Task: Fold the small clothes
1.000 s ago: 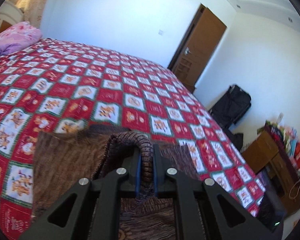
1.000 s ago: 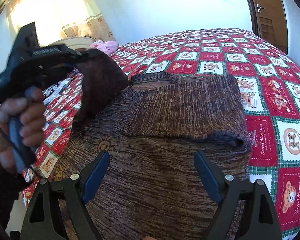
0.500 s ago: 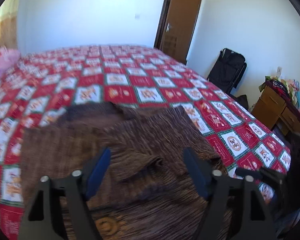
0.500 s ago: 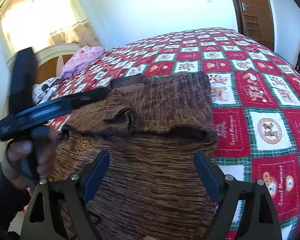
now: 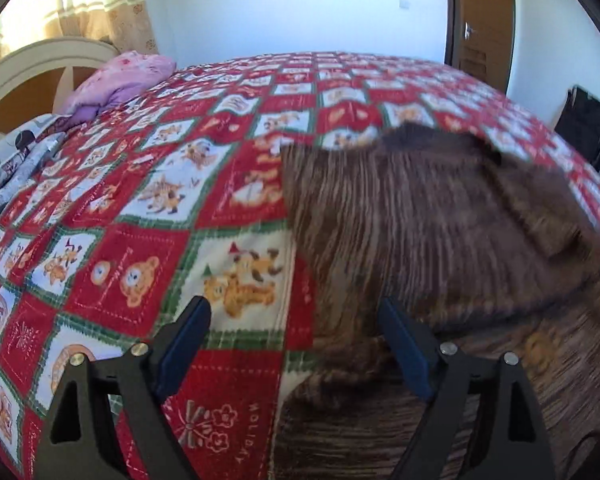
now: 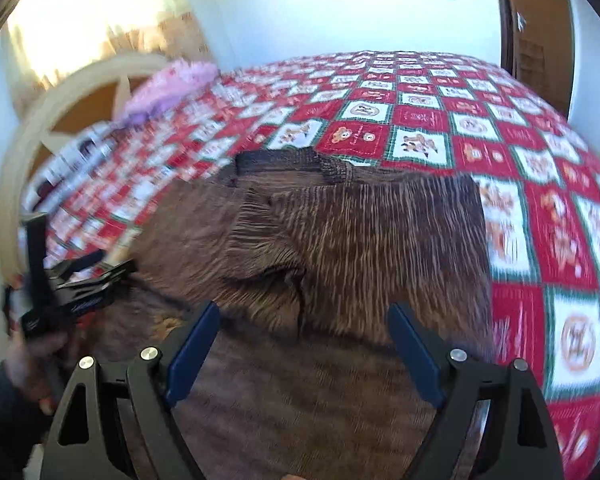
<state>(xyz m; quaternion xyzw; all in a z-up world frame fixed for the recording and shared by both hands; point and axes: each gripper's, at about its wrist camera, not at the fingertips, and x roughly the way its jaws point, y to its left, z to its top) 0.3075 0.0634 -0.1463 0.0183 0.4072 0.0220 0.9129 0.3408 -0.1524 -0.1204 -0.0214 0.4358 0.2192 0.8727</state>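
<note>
One brown knit sweater (image 6: 340, 240) lies flat on the red patchwork bedspread (image 5: 140, 248), both sleeves folded in. Left gripper (image 5: 296, 340) spread, empty, at its left edge. Right gripper (image 6: 304, 340) spread, empty, above its near middle.

The brown streaked knitted sweater (image 6: 340, 240) is coarse, fuzzy wool-like cloth with a ribbed collar. The red, white and green patchwork bedspread (image 5: 140, 220) under it is smooth printed cotton-like cloth. On the far left, the pink pillow (image 5: 120, 76) looks soft and matt.
</note>
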